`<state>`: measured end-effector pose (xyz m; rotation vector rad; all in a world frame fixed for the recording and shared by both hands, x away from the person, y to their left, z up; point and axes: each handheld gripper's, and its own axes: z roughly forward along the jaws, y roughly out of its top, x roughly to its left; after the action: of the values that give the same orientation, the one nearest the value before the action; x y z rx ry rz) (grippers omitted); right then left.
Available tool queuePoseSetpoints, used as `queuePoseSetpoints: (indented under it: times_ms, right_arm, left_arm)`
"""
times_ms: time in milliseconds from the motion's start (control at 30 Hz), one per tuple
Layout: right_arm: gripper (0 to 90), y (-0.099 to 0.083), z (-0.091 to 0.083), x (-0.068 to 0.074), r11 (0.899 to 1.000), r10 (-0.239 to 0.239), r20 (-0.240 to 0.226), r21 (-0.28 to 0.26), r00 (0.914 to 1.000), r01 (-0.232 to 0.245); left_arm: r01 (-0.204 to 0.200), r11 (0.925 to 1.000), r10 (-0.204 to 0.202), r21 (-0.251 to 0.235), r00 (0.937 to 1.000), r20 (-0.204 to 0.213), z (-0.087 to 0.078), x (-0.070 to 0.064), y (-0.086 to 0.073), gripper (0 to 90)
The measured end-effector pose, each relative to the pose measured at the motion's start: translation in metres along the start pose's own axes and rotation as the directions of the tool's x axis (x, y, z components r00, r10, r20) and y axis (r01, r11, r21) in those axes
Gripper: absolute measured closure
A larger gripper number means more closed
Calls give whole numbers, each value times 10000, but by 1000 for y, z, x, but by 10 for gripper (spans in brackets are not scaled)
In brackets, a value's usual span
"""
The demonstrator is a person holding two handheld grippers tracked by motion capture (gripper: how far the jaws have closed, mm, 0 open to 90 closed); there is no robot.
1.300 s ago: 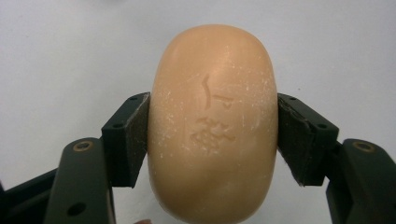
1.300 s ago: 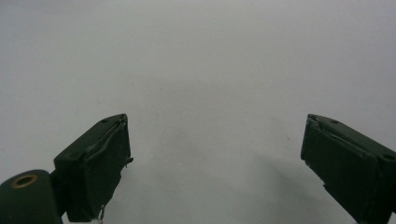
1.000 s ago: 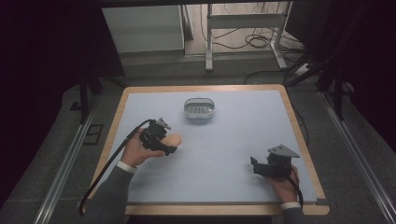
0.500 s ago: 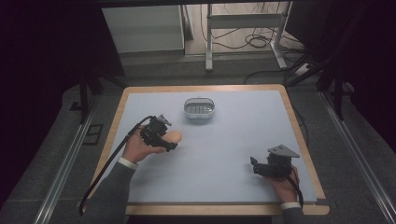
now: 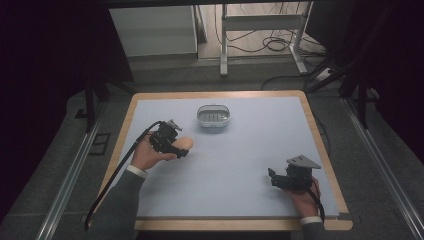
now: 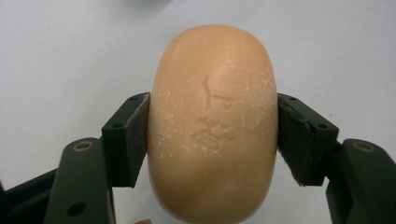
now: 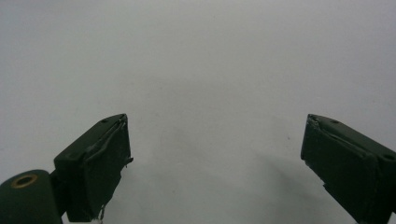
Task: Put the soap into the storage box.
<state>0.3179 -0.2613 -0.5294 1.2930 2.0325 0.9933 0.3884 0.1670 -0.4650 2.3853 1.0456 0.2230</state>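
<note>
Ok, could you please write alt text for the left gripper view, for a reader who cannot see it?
A peach-coloured oval soap with a stamped mark is clamped on both sides between the black tongs of the left gripper. Behind it lies the pale table.
</note>
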Motion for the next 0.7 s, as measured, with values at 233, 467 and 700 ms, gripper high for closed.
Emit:
queuePoseSetpoints:
  times_ms: [233, 467, 700]
  right_arm:
    - [85, 0, 0, 0, 10000, -5, 5, -19, 10000, 5]
    - [85, 0, 0, 0, 10000, 16, -2, -4, 10000, -16]
    - [85, 0, 0, 0, 10000, 14, 23, 6, 10000, -14]
  left_arm:
    - [-2, 10000, 2, 38, 10000, -58, 1, 3, 6, 323]
    - [94, 9999, -94, -64, 10000, 0, 2, 8, 12, 323]
    - [66, 10000, -67, -56, 9999, -76, 2, 9, 15, 323]
